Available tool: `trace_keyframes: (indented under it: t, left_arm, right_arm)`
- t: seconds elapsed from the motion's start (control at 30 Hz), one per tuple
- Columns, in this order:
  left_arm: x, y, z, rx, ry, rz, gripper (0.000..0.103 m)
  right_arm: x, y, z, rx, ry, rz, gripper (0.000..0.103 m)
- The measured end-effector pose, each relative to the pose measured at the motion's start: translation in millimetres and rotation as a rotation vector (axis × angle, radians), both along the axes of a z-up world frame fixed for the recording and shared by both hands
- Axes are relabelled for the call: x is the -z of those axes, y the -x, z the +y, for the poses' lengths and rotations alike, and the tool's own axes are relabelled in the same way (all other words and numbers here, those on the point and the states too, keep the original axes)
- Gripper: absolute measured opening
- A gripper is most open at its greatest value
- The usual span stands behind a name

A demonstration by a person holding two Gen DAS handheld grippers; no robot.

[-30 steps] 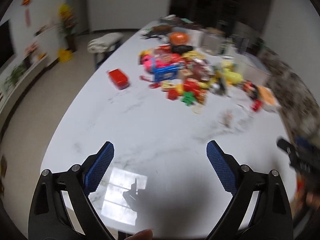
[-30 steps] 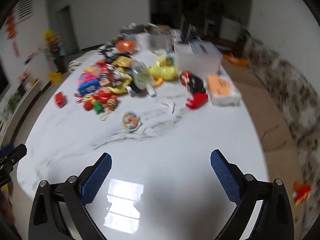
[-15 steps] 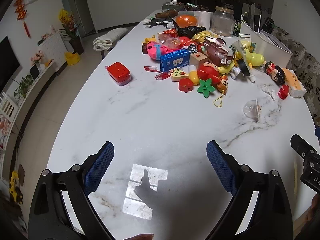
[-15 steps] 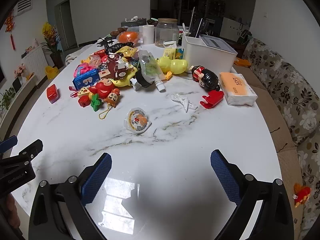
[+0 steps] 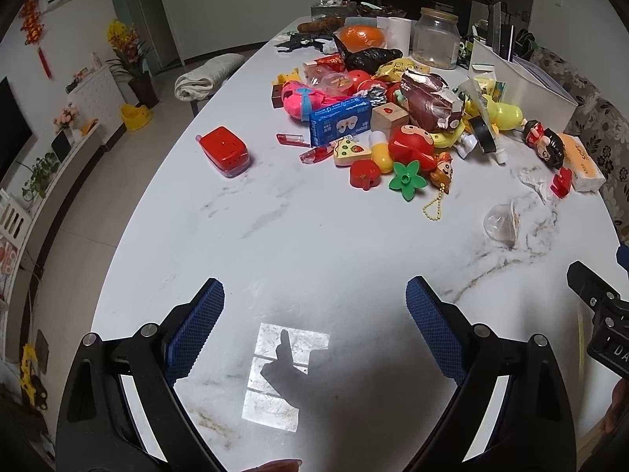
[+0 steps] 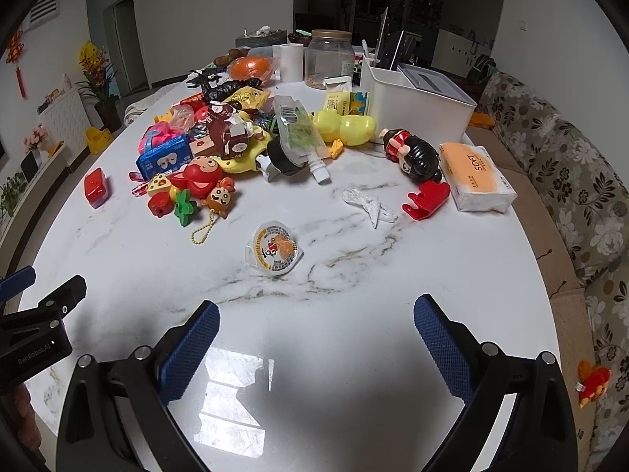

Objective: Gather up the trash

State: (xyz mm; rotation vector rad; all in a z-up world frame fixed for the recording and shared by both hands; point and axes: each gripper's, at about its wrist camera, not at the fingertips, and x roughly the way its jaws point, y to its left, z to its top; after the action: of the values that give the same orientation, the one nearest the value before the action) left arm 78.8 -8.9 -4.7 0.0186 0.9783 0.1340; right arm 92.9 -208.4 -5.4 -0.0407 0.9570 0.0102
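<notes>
A white marble table (image 6: pixel 354 354) carries a heap of toys mixed with trash. An empty jelly cup (image 6: pixel 274 251) with an orange printed lid lies alone in front of the heap; in the left wrist view the jelly cup (image 5: pixel 501 223) sits far right. A crumpled white wrapper (image 6: pixel 367 201) lies beside a red toy hand (image 6: pixel 426 200). A torn brown snack bag (image 5: pixel 428 103) and a clear spouted pouch (image 6: pixel 298 129) rest on the heap. My left gripper (image 5: pixel 314 330) and right gripper (image 6: pixel 316 338) both stand open over bare table, near its front edge, holding nothing.
A white storage bin (image 6: pixel 416 98), a glass jar (image 6: pixel 328 59) and a tissue pack (image 6: pixel 477 177) stand at the back right. A red box (image 5: pixel 224 150) sits apart on the left. A floral sofa (image 6: pixel 570 181) borders the table's right side.
Both views went from blurred and swinging to steady. The heap now sits slightly nearer and lower in each view. Both grippers stayed open.
</notes>
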Motion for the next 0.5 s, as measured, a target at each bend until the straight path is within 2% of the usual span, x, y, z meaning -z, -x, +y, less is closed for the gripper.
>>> trace_keyframes:
  t: [0.5]
  left_arm:
    - [1.9, -1.5, -5.2, 0.012, 0.008, 0.004, 0.091]
  right_arm:
    - [0.8, -1.4, -0.9, 0.011, -0.002, 0.006, 0.098]
